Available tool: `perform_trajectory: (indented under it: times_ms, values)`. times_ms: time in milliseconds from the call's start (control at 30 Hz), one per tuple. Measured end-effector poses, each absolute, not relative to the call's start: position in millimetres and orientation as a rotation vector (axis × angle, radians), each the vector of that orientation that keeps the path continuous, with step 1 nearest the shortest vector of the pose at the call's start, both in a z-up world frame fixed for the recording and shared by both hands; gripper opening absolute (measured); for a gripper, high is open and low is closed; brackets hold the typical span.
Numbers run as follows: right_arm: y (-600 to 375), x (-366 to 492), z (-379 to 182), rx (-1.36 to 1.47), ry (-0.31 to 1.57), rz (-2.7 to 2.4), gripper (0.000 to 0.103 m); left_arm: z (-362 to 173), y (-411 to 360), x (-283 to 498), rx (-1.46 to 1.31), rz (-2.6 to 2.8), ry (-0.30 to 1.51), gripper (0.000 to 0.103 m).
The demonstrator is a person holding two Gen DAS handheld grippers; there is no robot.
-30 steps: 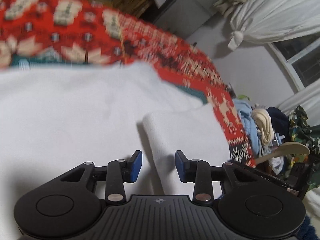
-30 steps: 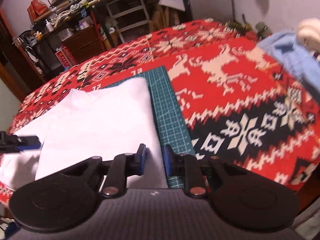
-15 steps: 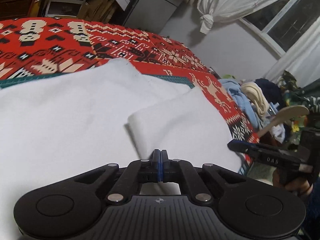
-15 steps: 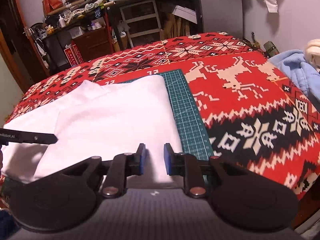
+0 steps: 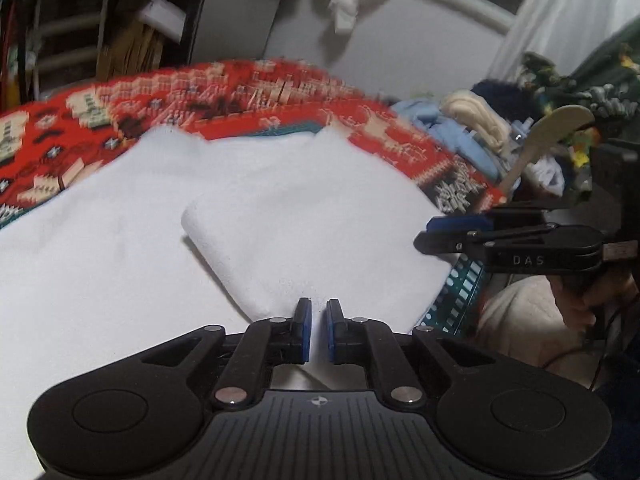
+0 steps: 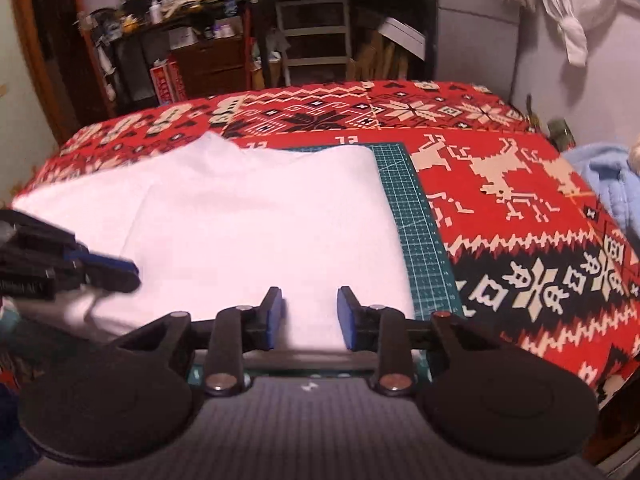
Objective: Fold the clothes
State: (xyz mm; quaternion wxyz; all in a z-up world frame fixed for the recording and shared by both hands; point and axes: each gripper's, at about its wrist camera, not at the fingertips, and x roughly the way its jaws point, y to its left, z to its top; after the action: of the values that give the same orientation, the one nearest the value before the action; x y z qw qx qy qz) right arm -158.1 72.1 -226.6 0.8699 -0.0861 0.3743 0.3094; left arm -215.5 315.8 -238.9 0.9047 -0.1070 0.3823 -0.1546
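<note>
The white garment lies spread flat on the counter, its near hem right under both of my tools, because I want the edge within reach for the next fold. In my left hand the hand-held gripper has its blue pads parted by a narrow gap with cloth showing between them; I judge it is not pinching anything. It sits at the near corner of the folded-over panel, the spot I would lift from. In my right hand the other hand-held gripper stands wide open above the hem, empty, waiting beside the right edge.

The fabric looks soft, matte and a little fleecy, thick enough that the fold shows a rounded, padded lip instead of a sharp crease. Under it lies a green cutting mat with a fine printed grid, stiff and flat, handy as a straight guide for edges. Farther out the red patterned cloth with reindeer and snowflakes covers the counter. Beyond its right edge sits a pile of clothes, pale blue and cream, likely waiting their turn.
</note>
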Motion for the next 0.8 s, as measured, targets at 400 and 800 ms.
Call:
perform_trajectory:
  times_ms: [400,800]
  values:
    - [72.4,-170.6,-199.7,-0.2,0.752,0.674,0.058,-208.1,303.3,-229.5,-0.178,-0.341,0.76,0.025]
    - [81.6,-187.6,-215.0,-0.276,0.767,0.693,0.081,-219.5,281.5,-252.2,-0.058,-0.338,0.708,0.038]
